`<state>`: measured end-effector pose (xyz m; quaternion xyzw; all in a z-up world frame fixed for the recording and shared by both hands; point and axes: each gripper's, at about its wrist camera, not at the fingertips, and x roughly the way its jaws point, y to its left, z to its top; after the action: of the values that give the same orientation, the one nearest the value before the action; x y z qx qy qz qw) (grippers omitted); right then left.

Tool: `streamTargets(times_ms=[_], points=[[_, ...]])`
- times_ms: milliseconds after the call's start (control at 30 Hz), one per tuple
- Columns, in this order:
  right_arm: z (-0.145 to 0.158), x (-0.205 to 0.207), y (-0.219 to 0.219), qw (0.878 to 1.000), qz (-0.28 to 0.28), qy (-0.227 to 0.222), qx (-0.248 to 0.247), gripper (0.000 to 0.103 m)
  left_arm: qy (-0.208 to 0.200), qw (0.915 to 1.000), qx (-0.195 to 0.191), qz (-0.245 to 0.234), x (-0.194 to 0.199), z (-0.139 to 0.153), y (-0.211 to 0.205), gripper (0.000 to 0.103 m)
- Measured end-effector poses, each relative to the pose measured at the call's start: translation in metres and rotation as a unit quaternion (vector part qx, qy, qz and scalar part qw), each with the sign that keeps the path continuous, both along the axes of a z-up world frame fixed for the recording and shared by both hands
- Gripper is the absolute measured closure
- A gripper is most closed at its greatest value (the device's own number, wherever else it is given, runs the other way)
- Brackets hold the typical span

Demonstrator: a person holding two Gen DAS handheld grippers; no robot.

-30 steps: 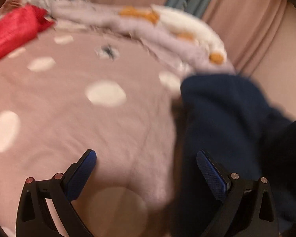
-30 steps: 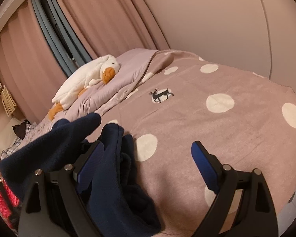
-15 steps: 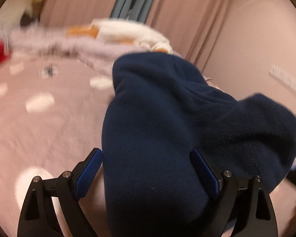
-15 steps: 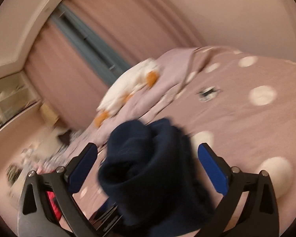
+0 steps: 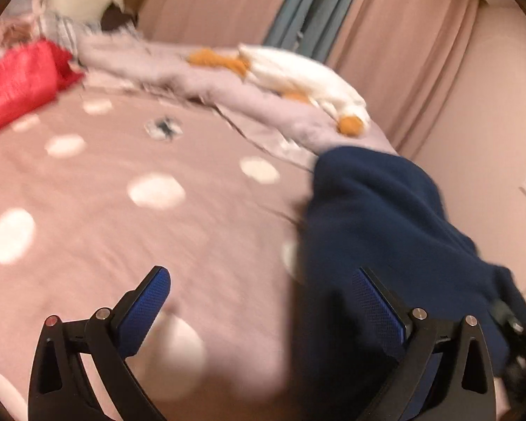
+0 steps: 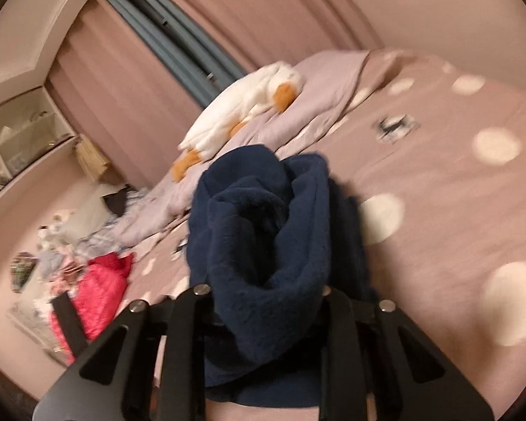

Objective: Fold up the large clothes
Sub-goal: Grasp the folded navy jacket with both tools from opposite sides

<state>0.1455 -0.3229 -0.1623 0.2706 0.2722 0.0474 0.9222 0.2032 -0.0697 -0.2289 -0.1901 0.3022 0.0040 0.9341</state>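
A dark navy fleece garment (image 6: 259, 217) is bunched up over the dotted pink bedspread (image 6: 438, 182). My right gripper (image 6: 263, 293) has its jaws closing on a thick fold of it, and the fleece bulges up between the black fingers and hides the pads. In the left wrist view the same garment (image 5: 378, 217) hangs at the right, and its edge reaches in beside the right pad (image 5: 375, 301). My left gripper (image 5: 259, 275) is over the bedspread (image 5: 140, 231) with its jaws opening wide, and neither pad presses on anything.
A white plush duck (image 6: 249, 105) lies on a lilac blanket (image 5: 291, 119) at the head of the bed. A red garment (image 5: 14, 84) and a pile of clothes (image 6: 63, 245) sit at the bed's left side. Pink curtains (image 6: 228, 17) and a wall stand behind.
My right gripper went from wide open to shut on the navy garment. The left gripper swung left, so the garment that filled its jaws half a second ago now hangs at its right.
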Motion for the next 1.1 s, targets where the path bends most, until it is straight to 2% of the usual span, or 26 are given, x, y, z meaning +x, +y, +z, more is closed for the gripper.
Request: streamTargets(times_ms=[67,133,200,233,300,400,500,600,667,700,733,767,833,900,1000,1033,1100], points=[[0.001,-0.006,-0.005,0.999,-0.007,0.023,-0.032,0.081,0.019,0.9993,0.027,-0.015,0.011,-0.008,-0.009,0.001],[-0.009,-0.005,-0.007,0.996,-0.013,0.063,-0.067,0.079,0.040,0.9981,0.030,-0.037,0.026,-0.024,-0.018,0.001],[-0.030,-0.002,-0.013,0.992,-0.031,0.079,-0.089,0.074,0.026,0.9990,0.029,-0.024,0.021,-0.034,-0.025,0.001],[-0.039,0.001,-0.018,0.992,-0.041,0.082,-0.089,0.067,0.009,0.9992,0.031,-0.023,0.018,-0.034,-0.028,0.001],[-0.054,0.004,-0.030,0.990,-0.063,0.094,-0.087,0.066,-0.016,0.9979,0.050,-0.039,0.013,-0.034,-0.036,0.001],[-0.055,0.004,-0.040,0.991,-0.060,0.093,-0.078,0.066,-0.020,0.9955,0.089,-0.026,0.008,-0.027,-0.044,0.001],[-0.058,0.004,-0.044,0.991,-0.059,0.092,-0.072,0.061,-0.019,0.9955,0.090,-0.025,0.009,-0.028,-0.043,0.001],[-0.064,0.001,-0.052,0.993,-0.058,0.095,-0.043,0.049,-0.012,0.9960,0.085,-0.027,0.012,-0.028,-0.041,0.001],[-0.069,0.001,-0.061,0.993,-0.057,0.105,-0.013,0.033,-0.011,0.9957,0.088,-0.028,0.009,-0.027,-0.042,0.001],[-0.071,0.000,-0.062,0.992,-0.058,0.109,-0.003,0.029,-0.011,0.9956,0.089,-0.028,0.009,-0.027,-0.043,0.001],[-0.072,-0.004,-0.063,0.992,-0.062,0.110,0.007,0.019,-0.010,0.9955,0.090,-0.027,0.009,-0.027,-0.043,0.001],[-0.072,-0.006,-0.064,0.992,-0.068,0.109,0.013,0.009,-0.009,0.9955,0.089,-0.029,0.010,-0.027,-0.042,0.001],[-0.067,-0.011,-0.062,0.992,-0.074,0.103,0.012,0.003,-0.003,0.9958,0.082,-0.041,0.013,-0.027,-0.038,0.001],[-0.060,-0.009,-0.059,0.994,-0.055,0.095,0.019,0.002,0.014,0.9954,0.074,-0.058,0.019,-0.026,-0.030,0.001],[-0.056,-0.002,-0.062,0.993,-0.029,0.084,0.074,0.001,0.052,0.9933,0.056,-0.087,0.032,-0.022,-0.017,0.001],[-0.055,0.001,-0.062,0.992,-0.023,0.088,0.089,0.001,0.060,0.9925,0.043,-0.098,0.036,-0.021,-0.012,0.001],[-0.051,0.006,-0.060,0.990,-0.025,0.107,0.091,0.001,0.065,0.9911,-0.009,-0.116,0.043,-0.018,0.002,0.001]])
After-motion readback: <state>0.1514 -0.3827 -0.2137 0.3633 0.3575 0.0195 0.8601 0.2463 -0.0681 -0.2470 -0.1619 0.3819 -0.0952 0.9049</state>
